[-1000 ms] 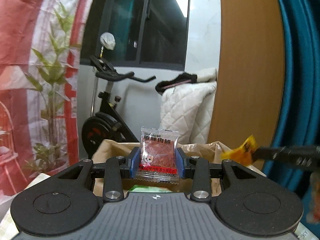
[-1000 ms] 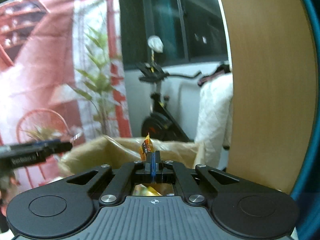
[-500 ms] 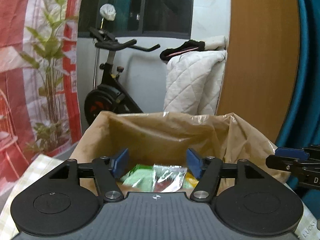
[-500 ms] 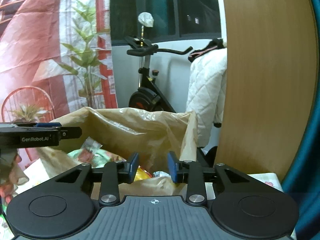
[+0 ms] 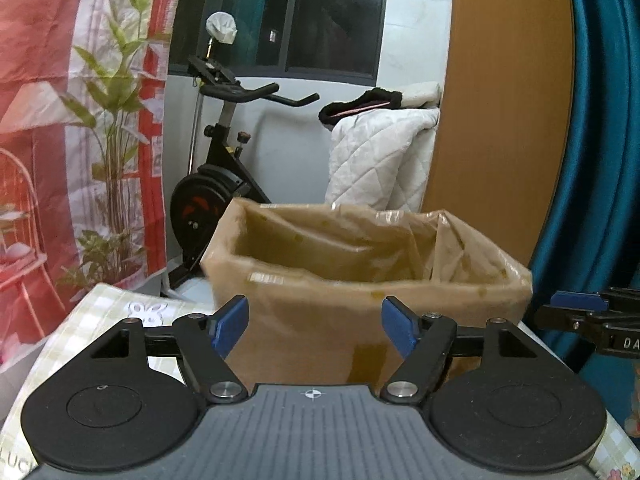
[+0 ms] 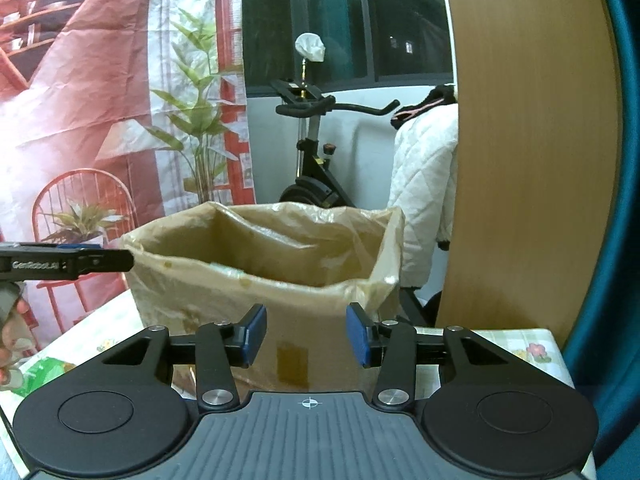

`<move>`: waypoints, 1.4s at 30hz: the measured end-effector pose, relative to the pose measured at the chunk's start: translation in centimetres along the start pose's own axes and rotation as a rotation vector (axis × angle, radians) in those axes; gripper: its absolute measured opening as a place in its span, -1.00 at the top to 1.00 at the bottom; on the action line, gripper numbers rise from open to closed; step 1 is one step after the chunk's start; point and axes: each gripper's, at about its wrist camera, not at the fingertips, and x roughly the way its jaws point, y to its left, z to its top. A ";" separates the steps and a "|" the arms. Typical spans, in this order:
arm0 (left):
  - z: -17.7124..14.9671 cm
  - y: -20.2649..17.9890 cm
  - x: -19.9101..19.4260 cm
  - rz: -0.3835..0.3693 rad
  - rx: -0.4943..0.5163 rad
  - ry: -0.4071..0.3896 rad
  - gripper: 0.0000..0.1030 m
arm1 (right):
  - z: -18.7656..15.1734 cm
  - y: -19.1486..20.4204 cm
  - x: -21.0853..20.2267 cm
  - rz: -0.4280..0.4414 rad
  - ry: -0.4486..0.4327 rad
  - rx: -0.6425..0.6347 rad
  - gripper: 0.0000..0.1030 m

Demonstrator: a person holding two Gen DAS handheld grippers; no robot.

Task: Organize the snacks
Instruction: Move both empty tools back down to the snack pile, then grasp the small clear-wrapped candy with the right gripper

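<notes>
A cardboard box lined with a brown plastic bag stands on the table; it also shows in the right wrist view. Its contents are hidden from here. My left gripper is open and empty, in front of the box's near wall. My right gripper is open and empty, also in front of the box. The right gripper's finger shows at the right edge of the left wrist view. The left gripper's finger shows at the left edge of the right wrist view. A green snack packet lies on the table at lower left.
The table has a pale checked cloth. Behind the box are an exercise bike, a white quilted cover, a wooden panel and a blue curtain. A red printed backdrop hangs on the left.
Both grippers let their snack packets go into the box, then drew back and lowered. The box's inside, visible half a second ago, is now out of sight.
</notes>
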 end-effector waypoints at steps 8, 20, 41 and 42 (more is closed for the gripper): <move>-4.5 0.8 -1.3 0.024 -0.081 0.060 -0.46 | -3.6 -1.2 -1.2 -0.022 0.053 0.018 0.21; -9.0 0.7 -0.4 0.001 -0.114 0.176 -0.43 | -10.5 -2.1 -1.7 -0.037 0.220 0.004 0.01; -11.2 -0.2 0.7 0.016 -0.104 0.220 -0.42 | -12.7 -7.2 7.0 -0.052 0.400 0.152 0.47; -11.2 0.0 0.7 0.022 -0.105 0.219 -0.42 | -13.0 -7.2 7.5 -0.048 0.417 0.164 0.47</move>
